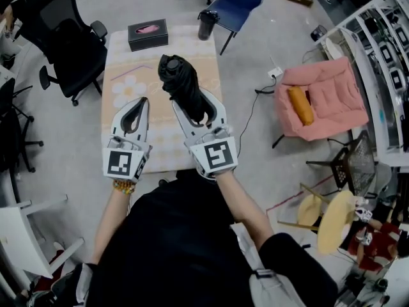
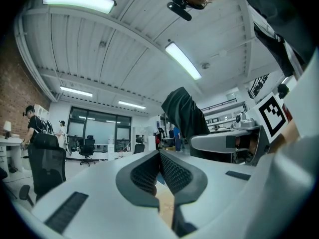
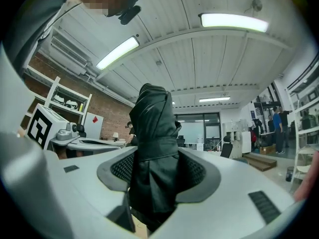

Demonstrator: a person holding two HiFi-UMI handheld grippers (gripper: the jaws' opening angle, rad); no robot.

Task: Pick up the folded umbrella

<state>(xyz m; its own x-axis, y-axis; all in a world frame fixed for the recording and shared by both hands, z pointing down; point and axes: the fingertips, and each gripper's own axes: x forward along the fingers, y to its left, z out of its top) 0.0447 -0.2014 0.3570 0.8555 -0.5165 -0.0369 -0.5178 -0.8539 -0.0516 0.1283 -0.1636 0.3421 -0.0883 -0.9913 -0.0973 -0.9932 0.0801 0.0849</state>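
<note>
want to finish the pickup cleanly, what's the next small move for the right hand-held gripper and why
Probably raise it a little, straight up, grip unchanged. The right hand-held gripper is clamped on the folded umbrella, most of which sticks out past the jaws over the table. The left hand-held gripper is shut and empty.

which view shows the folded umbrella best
The right gripper view: the folded umbrella fills the centre, upright, clamped between the right gripper's pads. The head view shows it from above, foreshortened; the left gripper view catches only its upper part.
</note>
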